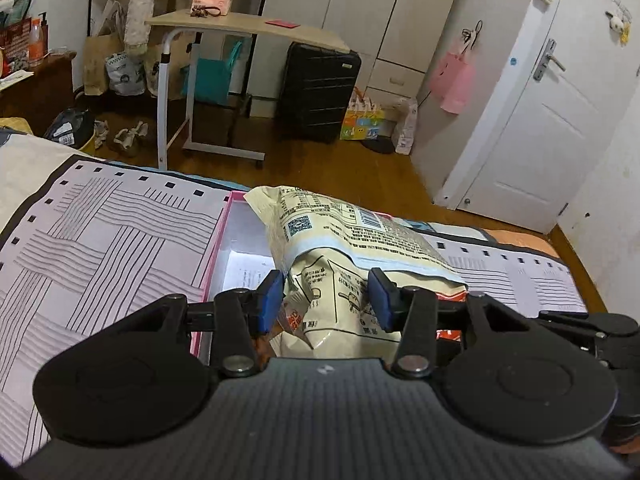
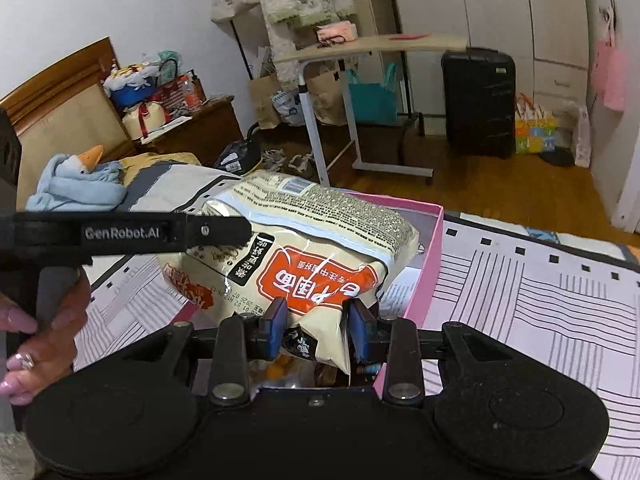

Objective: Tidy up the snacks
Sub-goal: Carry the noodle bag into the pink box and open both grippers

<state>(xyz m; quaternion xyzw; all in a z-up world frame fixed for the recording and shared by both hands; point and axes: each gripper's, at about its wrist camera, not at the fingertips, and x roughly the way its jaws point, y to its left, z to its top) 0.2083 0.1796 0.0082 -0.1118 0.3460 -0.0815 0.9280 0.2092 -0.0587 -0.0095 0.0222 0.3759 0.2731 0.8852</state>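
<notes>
A large cream snack bag with black print and an orange label hangs over an open pink box on the bed. My left gripper is shut on one end of the bag, its blue pads pressing the crumpled plastic. In the right wrist view the same bag is pinched at its other end by my right gripper, above the pink box. The left gripper's black body reaches in from the left there, held by a hand. A sheet of paper lies inside the box.
The bed cover has a grey line pattern. Beyond the bed are a wooden floor, a rolling side table, a black suitcase, bags along the wall and a white door. A blue plush goose lies by the headboard.
</notes>
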